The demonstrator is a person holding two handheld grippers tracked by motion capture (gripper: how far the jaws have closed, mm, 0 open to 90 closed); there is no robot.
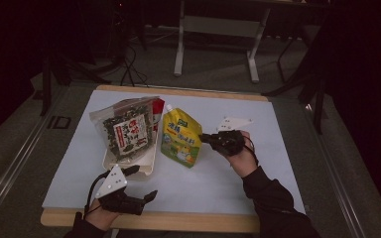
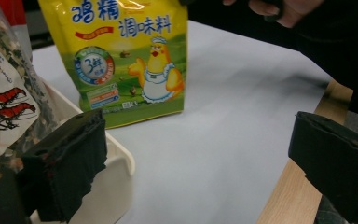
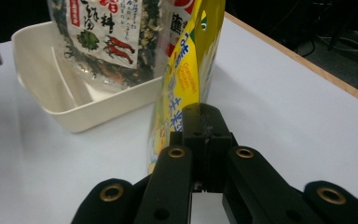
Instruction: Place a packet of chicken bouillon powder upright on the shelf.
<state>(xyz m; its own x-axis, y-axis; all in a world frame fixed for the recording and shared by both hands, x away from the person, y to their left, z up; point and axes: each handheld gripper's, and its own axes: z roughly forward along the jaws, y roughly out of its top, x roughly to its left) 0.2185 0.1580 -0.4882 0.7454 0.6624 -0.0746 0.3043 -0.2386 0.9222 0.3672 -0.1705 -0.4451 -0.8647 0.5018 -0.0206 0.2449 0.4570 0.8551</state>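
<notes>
A yellow seasoning pouch (image 1: 181,139) with a chicken picture stands upright in the middle of the white mat (image 1: 258,163). My right gripper (image 1: 204,138) comes at it from the right, its jaws together on the pouch's right edge (image 3: 191,60). A clear bag of dried seaweed and shrimp (image 1: 126,130) leans in a cream tray (image 1: 129,166) to the pouch's left. Near the table's front edge, just in front of the tray, my left gripper (image 1: 141,182) is held with its jaws wide apart and nothing between them (image 2: 196,158).
A red-topped packet (image 1: 158,106) stands behind the seaweed bag. The mat lies on a wooden board whose front edge (image 1: 188,220) is by my left hand. Table legs and cables stand on the dark floor beyond.
</notes>
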